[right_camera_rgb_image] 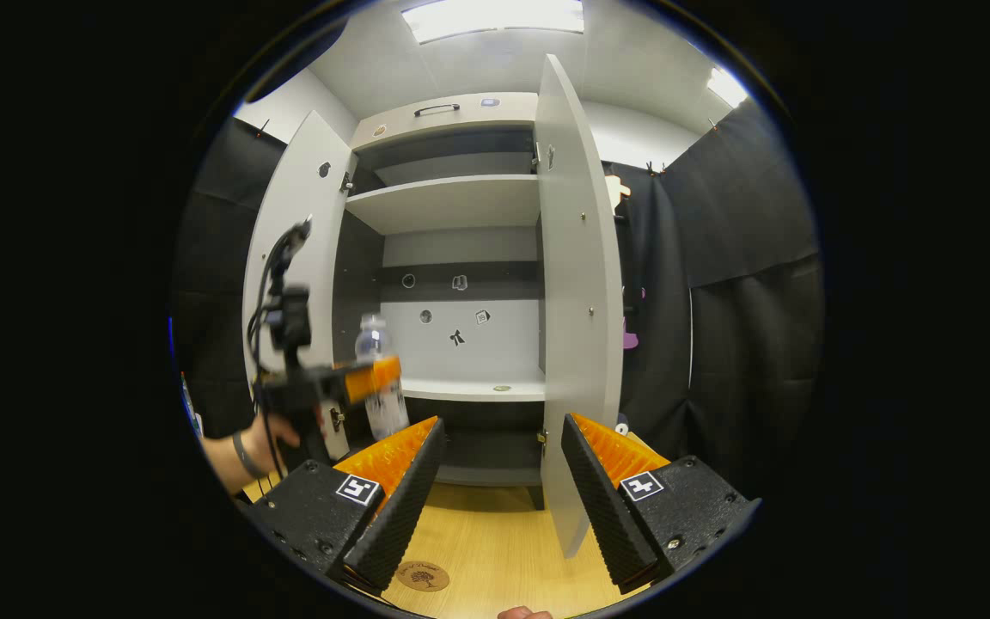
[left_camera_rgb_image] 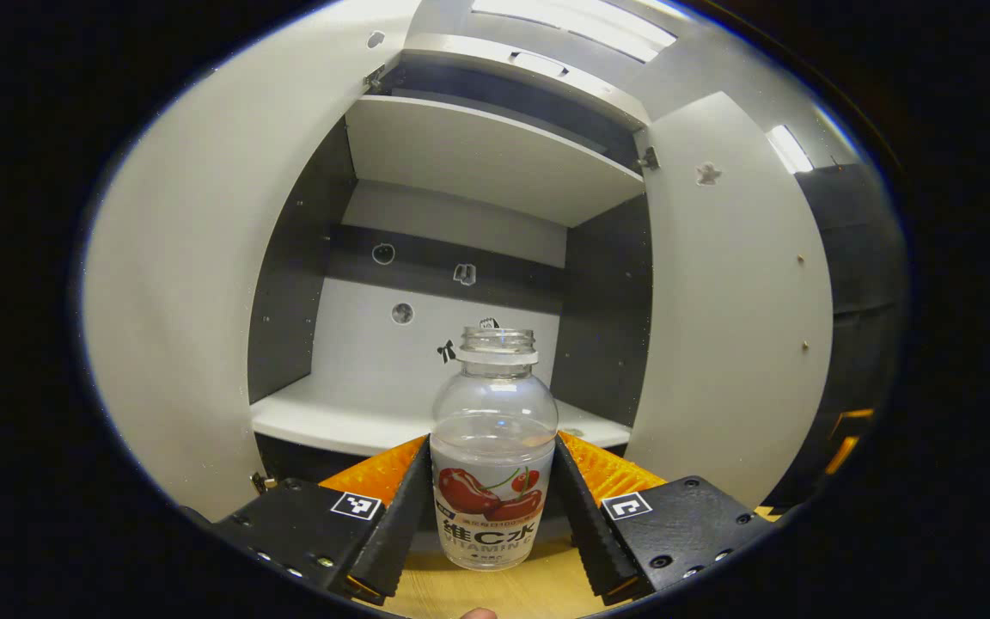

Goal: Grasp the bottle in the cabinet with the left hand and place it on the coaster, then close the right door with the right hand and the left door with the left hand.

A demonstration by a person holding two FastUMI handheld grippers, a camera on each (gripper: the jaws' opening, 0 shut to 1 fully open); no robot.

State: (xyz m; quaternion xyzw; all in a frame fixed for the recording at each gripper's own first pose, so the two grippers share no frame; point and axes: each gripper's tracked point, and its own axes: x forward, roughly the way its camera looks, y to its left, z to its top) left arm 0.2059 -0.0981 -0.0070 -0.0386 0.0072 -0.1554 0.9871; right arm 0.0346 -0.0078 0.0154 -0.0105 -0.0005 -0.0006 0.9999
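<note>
Clear plastic bottle (left_camera_rgb_image: 493, 456), white label with red cherries: large characters "維C水", beneath them "VITAMIN C"; smaller print above the cherries unreadable.

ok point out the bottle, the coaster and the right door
bottle (left_camera_rgb_image: 493, 481): left gripper view, on its label.
coaster (right_camera_rgb_image: 422, 575): right gripper view, on its flat top.
right door (right_camera_rgb_image: 577, 284): right gripper view, on its inner face.

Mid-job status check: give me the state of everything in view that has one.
bottle: uncapped, upright, gripped, out of the cabinet
left gripper: shut on bottle
right gripper: open, empty
left door: open
right door: open
coaster: bare, on the wooden surface
</note>
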